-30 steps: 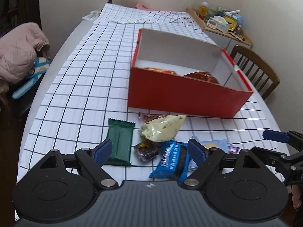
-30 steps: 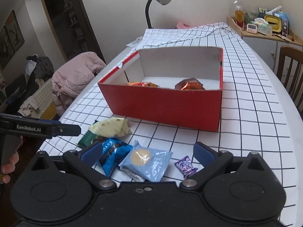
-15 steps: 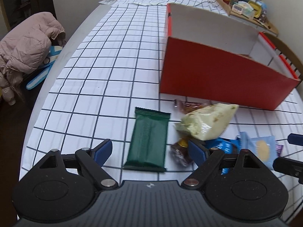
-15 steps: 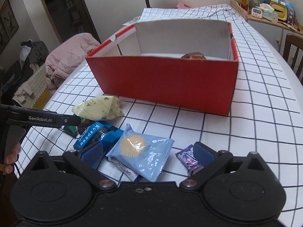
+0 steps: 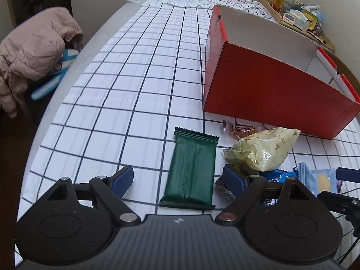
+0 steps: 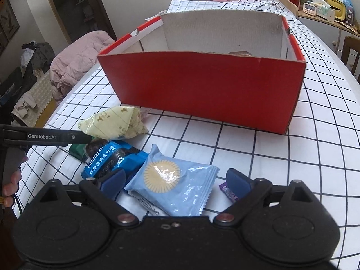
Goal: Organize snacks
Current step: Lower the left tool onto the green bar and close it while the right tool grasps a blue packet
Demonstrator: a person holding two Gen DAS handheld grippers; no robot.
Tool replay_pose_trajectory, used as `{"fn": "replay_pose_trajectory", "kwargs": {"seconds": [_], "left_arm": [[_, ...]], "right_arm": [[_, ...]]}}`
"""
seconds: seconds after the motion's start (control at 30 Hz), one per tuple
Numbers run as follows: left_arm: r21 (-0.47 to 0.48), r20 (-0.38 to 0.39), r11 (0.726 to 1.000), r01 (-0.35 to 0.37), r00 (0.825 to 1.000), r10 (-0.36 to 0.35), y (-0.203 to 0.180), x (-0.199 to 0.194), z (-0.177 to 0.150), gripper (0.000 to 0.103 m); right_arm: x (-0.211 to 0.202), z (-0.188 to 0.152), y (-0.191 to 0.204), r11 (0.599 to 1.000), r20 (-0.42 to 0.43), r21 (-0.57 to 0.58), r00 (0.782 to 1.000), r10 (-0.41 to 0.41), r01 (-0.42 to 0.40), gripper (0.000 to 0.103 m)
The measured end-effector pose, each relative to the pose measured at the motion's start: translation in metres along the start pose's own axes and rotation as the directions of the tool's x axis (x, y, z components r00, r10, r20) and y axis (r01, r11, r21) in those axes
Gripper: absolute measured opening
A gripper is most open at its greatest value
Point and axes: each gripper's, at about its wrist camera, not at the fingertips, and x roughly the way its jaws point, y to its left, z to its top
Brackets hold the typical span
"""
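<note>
inside, the red box shows one brownish wrapper.

The left gripper is matte black plastic: two round hinge housings, angular linkage arms with silver screw heads and one coppery one, a ribbed grey centre panel, and dark blue pads. The right gripper matches it (smooth centre, though). Seen from the side, a black finger bar reads "GenRobot.AI" in white.
</note>
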Motion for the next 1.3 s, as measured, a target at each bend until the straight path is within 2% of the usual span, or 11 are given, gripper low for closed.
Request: {"fn": "replay_pose_trajectory", "kwargs": {"seconds": [0.13,0.23,0.4,0.67,0.8,0.87,1.07,1.1,1.13,1.2,1.3], "left_arm": [[0.003,-0.016,1.0,0.006,1.0,-0.006,0.001,-0.001,0.002,0.086],[-0.021,0.005,1.0,0.019,1.0,-0.019,0.01,-0.008,0.003,0.086],[-0.004,-0.019,1.0,0.013,1.0,-0.013,0.003,0.005,0.004,0.086],[0.02,-0.023,0.999,-0.032,0.999,0.032,-0.01,0.02,0.005,0.085],[0.04,-0.009,0.997,-0.07,0.997,0.07,-0.019,0.02,0.003,0.077],[0.042,-0.001,0.996,-0.083,0.997,0.083,-0.022,0.02,0.002,0.075],[0.036,0.017,0.996,-0.087,0.996,0.086,-0.026,0.017,0.001,0.045],[0.035,0.017,0.996,-0.086,0.996,0.085,-0.026,0.016,0.001,0.045],[0.032,0.018,0.996,-0.084,0.996,0.084,-0.026,0.016,0.001,0.045],[0.029,0.023,0.996,-0.082,0.996,0.081,-0.025,0.016,0.0,0.044],[0.016,0.024,0.997,-0.075,0.997,0.075,-0.023,0.014,-0.001,0.044]], "right_arm": [[0.002,-0.001,0.001,1.0,-0.005,0.003,1.0,-0.006,0.006,0.09],[0.002,-0.003,0.001,1.0,-0.01,0.001,1.0,-0.003,0.003,0.09],[0.002,-0.003,0.004,1.0,-0.008,-0.004,1.0,-0.006,0.006,0.086],[0.001,-0.004,0.007,1.0,-0.012,-0.018,1.0,-0.017,0.017,0.082],[0.004,-0.005,0.008,0.999,-0.01,-0.022,1.0,-0.024,0.023,0.08],[0.003,-0.006,0.01,0.999,0.003,-0.034,1.0,-0.03,0.03,0.074],[-0.005,-0.008,0.012,0.997,0.037,-0.059,0.998,-0.043,0.046,0.059],[-0.007,-0.008,0.012,0.997,0.044,-0.059,0.998,-0.046,0.049,0.058],[-0.008,-0.008,0.012,0.997,0.052,-0.059,0.998,-0.045,0.048,0.051],[-0.012,-0.009,0.012,0.997,0.069,-0.056,0.997,-0.043,0.047,0.045],[-0.018,-0.008,0.013,0.997,0.095,-0.059,0.995,-0.036,0.042,0.031]]}}
